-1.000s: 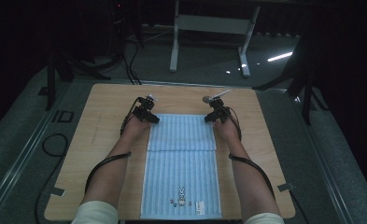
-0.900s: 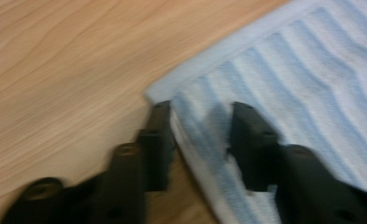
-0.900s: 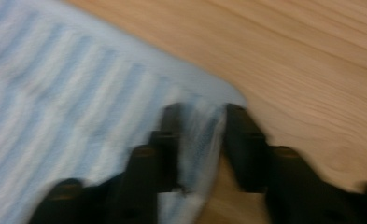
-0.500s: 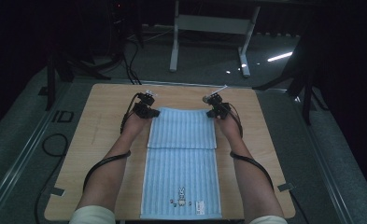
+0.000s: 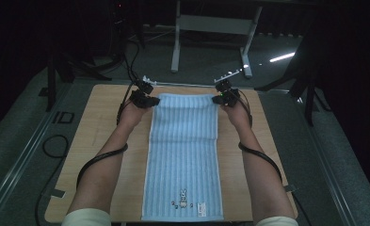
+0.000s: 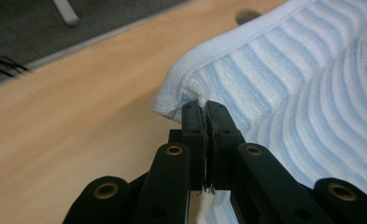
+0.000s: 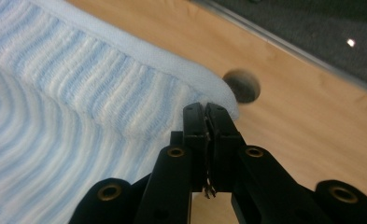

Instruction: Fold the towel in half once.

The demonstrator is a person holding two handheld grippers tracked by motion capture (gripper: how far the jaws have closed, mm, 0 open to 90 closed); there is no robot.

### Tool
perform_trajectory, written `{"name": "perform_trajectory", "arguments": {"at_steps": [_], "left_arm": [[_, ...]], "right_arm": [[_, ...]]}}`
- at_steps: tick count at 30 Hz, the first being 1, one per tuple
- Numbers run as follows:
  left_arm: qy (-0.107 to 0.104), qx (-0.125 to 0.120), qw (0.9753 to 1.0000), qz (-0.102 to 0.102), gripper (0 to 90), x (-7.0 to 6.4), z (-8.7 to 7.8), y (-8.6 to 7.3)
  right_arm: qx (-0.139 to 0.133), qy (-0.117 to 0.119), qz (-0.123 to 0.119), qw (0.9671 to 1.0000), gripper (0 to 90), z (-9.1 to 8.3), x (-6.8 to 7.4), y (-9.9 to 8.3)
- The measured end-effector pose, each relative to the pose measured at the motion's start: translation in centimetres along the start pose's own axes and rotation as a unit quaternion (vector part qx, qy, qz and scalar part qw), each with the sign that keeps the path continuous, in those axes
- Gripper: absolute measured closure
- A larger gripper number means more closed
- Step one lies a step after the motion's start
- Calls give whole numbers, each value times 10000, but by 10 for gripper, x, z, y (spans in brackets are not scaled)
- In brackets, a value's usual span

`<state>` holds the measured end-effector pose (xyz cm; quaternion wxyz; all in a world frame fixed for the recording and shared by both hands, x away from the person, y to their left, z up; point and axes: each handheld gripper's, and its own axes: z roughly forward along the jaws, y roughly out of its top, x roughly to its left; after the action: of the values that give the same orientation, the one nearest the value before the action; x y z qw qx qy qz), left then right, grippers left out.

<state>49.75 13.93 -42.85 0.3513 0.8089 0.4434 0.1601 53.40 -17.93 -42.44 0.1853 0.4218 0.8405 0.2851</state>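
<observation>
Overhead, towel [image 5: 182,155] bunny motif, right hand-held gripper [image 7: 204,112] view, table hole [image 7: 241,86]

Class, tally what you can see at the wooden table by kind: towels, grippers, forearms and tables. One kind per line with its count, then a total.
Towel: 1
Grippers: 2, the left gripper and right gripper, each shut on a far corner of the towel
Forearms: 2
Table: 1
Total: 6

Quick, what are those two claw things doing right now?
Left gripper: closed, pinching the far left corner of the blue striped towel.
Right gripper: closed, pinching the towel's far right corner.
</observation>
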Motion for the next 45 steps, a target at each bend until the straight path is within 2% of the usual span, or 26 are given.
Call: {"name": "perform_trajectory", "arguments": {"at_steps": [1,2,3,4,6,8,9,13,15,18,21,24,28,30,34,35,36,38,39,42,45], "left_arm": [[80,-54,10000,19,866,0,-4,5],[69,-75,9999,20,866,1,-8,9],[52,-106,9999,7,866,1,-12,13],[120,-140,9998,43,866,1,-16,17],[123,-174,9998,65,866,1,-24,26],[212,-260,9994,126,866,0,-33,34],[200,-299,9993,137,866,0,-37,38],[263,-499,9982,189,865,-3,-53,49],[282,-559,9977,248,864,-5,-59,51],[223,-608,9974,317,864,-10,-64,50],[80,-640,9973,341,864,-14,-67,42],[-99,-637,9972,381,863,-17,-63,26],[-280,-460,9983,242,864,-19,-49,1],[-413,-493,9976,247,864,-24,-48,-10],[-691,-617,9955,222,864,-32,-52,-33],[-727,-589,9954,206,864,-34,-52,-37],[-729,-552,9954,281,864,-37,-53,-43],[-844,-569,9944,300,864,-42,-56,-54],[-894,-583,9939,291,864,-44,-58,-59],[-1004,-645,9925,272,864,-50,-65,-74],[-994,-611,9925,373,864,-58,-69,-89]], "right_arm": [[-46,-49,-50,10000,875,-5,0,5],[-113,-70,-61,9999,875,-15,-1,15],[-113,-70,-61,9999,875,-15,-1,15],[-208,-135,-90,9997,875,-24,-1,25],[-229,-154,-125,9995,875,-29,-1,30],[-341,-229,-178,9990,875,-43,-2,44],[-341,-229,-178,9990,875,-43,-2,44],[-592,-273,-186,9977,875,-66,-5,58],[-789,-233,-144,9965,874,-78,-7,60],[-854,-268,-194,9958,874,-86,-5,57],[-938,-247,-273,9949,874,-90,1,44],[-1008,-137,-315,9943,874,-89,4,28],[-938,75,-274,9952,873,-79,9,2],[-876,79,-358,9955,874,-76,13,-11],[-1053,210,-420,9933,874,-81,22,-38],[-1074,211,-498,9927,873,-83,24,-47],[-1069,219,-514,9927,874,-84,26,-52],[-1131,431,-443,9917,873,-86,27,-65],[-1157,462,-424,9913,873,-88,29,-72],[-1209,601,-467,9897,873,-92,38,-92],[-1226,656,-573,9886,873,-98,49,-109]]}}
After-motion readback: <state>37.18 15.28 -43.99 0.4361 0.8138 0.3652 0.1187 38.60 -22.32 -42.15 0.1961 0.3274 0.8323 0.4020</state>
